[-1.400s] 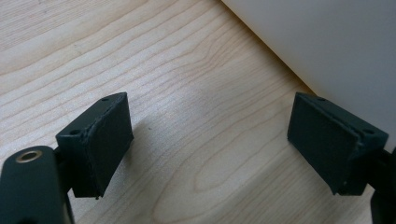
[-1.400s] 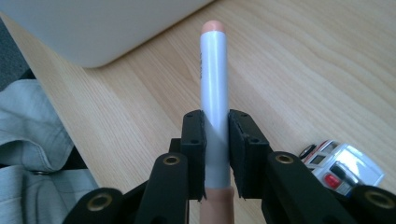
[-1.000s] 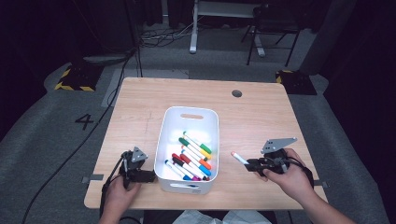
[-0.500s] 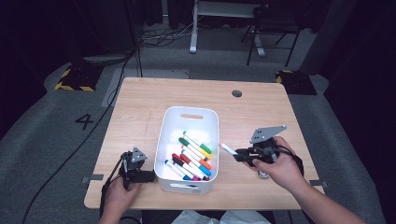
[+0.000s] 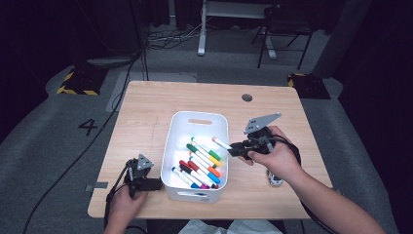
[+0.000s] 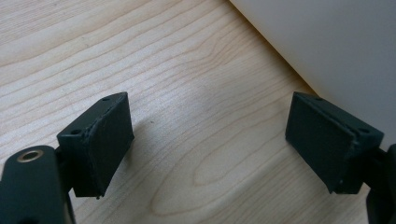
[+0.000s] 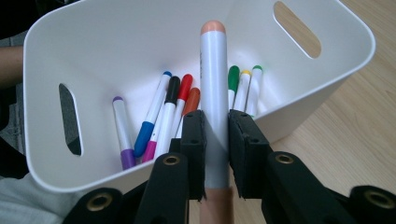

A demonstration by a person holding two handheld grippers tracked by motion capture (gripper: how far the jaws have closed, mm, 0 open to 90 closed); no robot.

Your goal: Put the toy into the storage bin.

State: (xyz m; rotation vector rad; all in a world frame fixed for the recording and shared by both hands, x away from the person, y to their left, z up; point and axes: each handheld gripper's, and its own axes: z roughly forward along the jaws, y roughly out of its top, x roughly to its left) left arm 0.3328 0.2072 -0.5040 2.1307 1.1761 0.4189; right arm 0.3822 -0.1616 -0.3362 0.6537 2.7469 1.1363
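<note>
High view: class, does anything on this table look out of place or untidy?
One thing: a small object lies on the table by the person's right wrist, too blurred to identify. Otherwise the markers lie inside the white bin, nothing spilled.

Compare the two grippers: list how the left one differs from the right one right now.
The left gripper has its jaws wide apart with nothing between them; the right gripper is shut on a peach-capped marker. The left sits low on the table beside the white bin; the right is raised over the bin's rim. Both have black jaws.
</note>
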